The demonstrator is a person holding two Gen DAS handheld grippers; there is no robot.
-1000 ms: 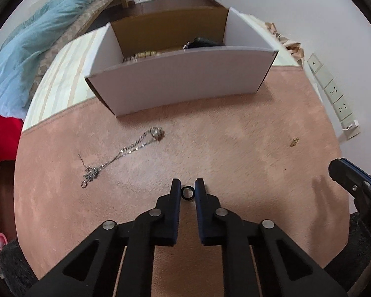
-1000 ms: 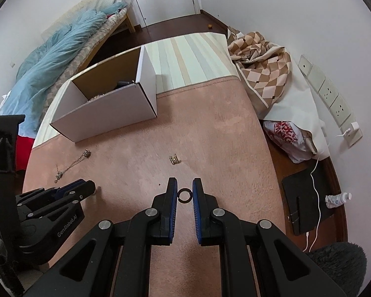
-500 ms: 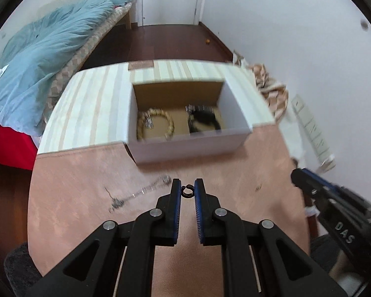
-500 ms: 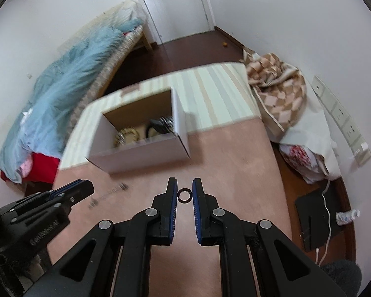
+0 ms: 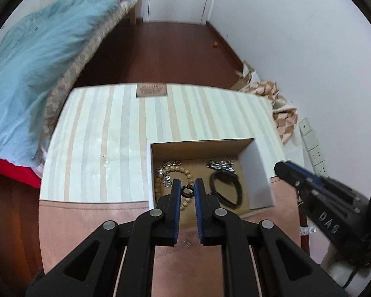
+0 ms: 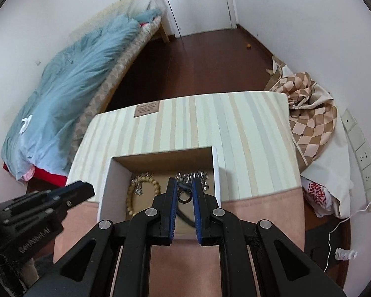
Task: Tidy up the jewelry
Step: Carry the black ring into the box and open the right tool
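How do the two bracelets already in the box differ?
The beaded bracelet is tan, made of round beads with small metal charms, and lies in the box's left half. The black band is plain, smooth and dark, lying in the right half. Both lie flat on the bottom.

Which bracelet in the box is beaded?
The tan beaded bracelet at the left end of the box. The black band to its right is a smooth dark loop, and the silver chain behind that is metal links.
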